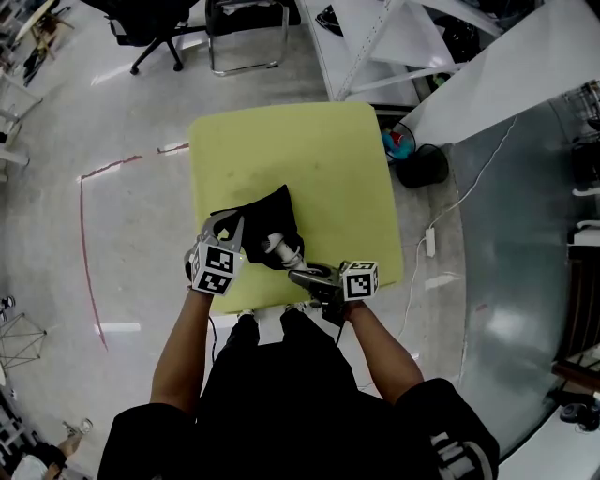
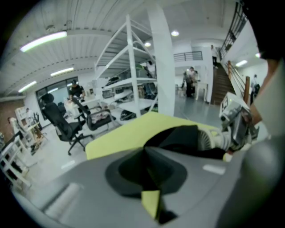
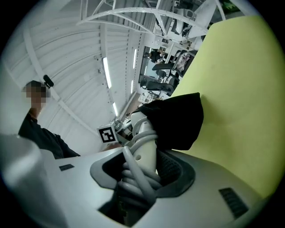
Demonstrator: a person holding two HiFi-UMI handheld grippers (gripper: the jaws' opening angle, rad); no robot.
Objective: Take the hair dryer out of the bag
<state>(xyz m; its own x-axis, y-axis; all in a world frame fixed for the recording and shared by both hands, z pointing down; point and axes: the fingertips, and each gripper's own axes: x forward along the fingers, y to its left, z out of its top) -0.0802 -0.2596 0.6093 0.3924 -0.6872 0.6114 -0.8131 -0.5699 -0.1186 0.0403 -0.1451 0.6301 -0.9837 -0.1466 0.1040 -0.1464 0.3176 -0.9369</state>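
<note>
A black bag (image 1: pixel 265 217) lies on the yellow table (image 1: pixel 328 159). My left gripper (image 1: pixel 225 225) is shut on a fold of the bag's fabric (image 2: pixel 147 171), which fills the closed jaws in the left gripper view. A white hair dryer (image 1: pixel 279 249) sticks out of the bag's near side, its grille end (image 2: pixel 208 140) still at the bag's mouth. My right gripper (image 1: pixel 300 275) is shut on the dryer's handle (image 3: pixel 144 149), which has grey cord wound round it. In the right gripper view the bag (image 3: pixel 178 118) drapes over the dryer's far end.
The table's near edge (image 1: pixel 281 305) is right below both grippers. Office chairs (image 1: pixel 155 28) and white shelving (image 1: pixel 375 42) stand beyond the table. A black bin (image 1: pixel 422 167) and a power strip (image 1: pixel 431 242) sit on the floor to the right.
</note>
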